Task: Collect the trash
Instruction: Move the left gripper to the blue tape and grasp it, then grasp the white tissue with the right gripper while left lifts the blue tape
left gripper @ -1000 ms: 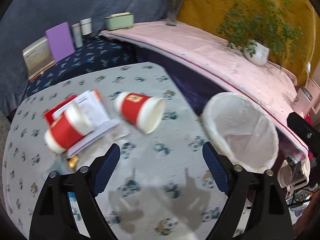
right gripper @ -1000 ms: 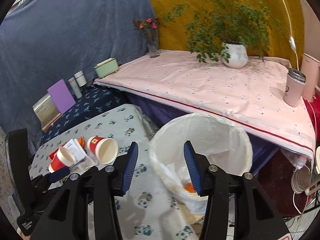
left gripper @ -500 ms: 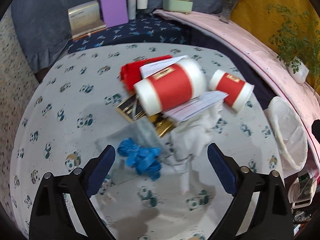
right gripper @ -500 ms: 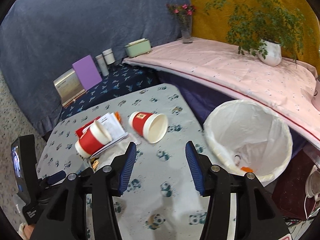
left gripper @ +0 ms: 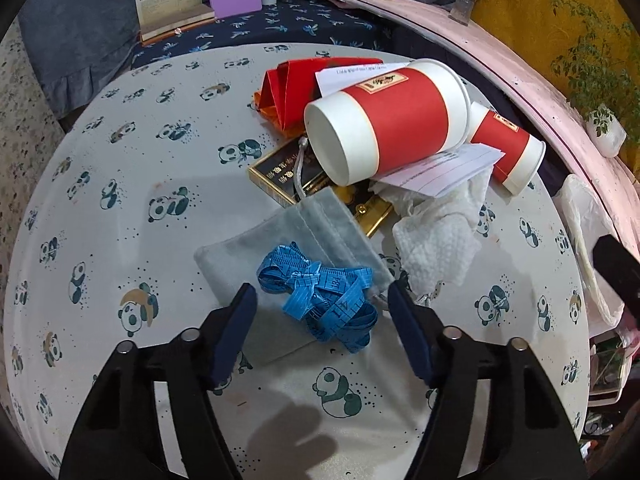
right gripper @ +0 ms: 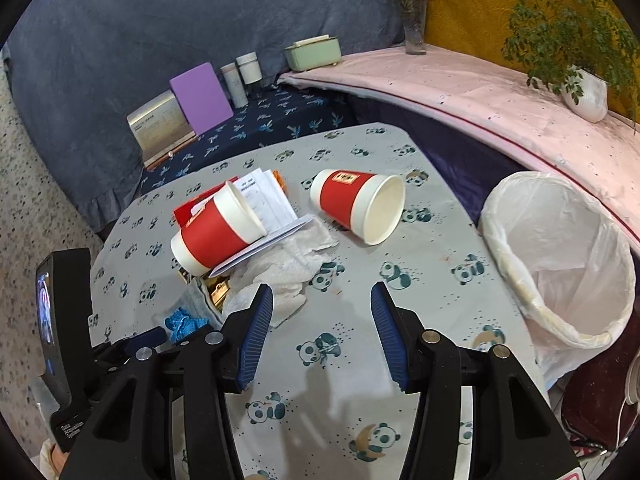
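Note:
A tangled blue tape measure lies on a grey pouch on the panda-print table. My left gripper straddles the tape with its jaws closing, and the pads do not touch it. Behind it is a pile of a red paper cup, printed sheets, a white tissue and a gold-edged box. A second red cup lies on its side, mouth toward me. My right gripper hovers open over bare cloth, beside the tissue. The lined bin stands at the table's right edge.
Folded red paper sits behind the pile. On the dark cloth beyond the table stand a book, a purple box, two jars and a green box. A pink-covered bench carries a vase and a potted plant.
The left gripper swung from the cups and bin down to the blue tape measure, and its jaws narrowed. The right gripper swung from the bin toward the table and came lower.

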`<act>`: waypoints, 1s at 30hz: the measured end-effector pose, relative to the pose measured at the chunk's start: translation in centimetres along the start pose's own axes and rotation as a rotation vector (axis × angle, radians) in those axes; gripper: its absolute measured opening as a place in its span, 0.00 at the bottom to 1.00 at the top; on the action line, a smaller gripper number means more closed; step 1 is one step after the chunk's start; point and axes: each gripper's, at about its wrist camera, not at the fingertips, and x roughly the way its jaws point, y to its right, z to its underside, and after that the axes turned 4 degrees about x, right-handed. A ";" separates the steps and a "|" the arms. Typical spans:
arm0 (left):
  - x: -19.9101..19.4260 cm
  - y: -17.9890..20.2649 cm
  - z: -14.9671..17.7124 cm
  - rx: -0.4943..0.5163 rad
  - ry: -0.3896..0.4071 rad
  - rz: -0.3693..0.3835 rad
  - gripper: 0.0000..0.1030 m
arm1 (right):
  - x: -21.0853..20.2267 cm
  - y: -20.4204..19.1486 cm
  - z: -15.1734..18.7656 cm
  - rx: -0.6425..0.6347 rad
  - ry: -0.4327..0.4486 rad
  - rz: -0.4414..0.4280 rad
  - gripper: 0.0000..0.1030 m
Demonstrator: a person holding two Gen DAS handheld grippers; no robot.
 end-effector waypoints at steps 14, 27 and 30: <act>-0.9 -1.2 -0.4 -0.008 -0.001 0.097 0.27 | 5.8 -3.0 0.9 -0.023 -0.108 -0.066 0.49; -1.4 -2.6 -0.8 -0.038 0.007 0.078 0.27 | 8.6 -4.0 1.6 -0.030 -0.164 -0.088 0.06; -1.9 -2.3 -0.8 -0.033 0.019 0.081 0.27 | 7.2 -3.3 1.2 -0.024 -0.130 -0.088 0.05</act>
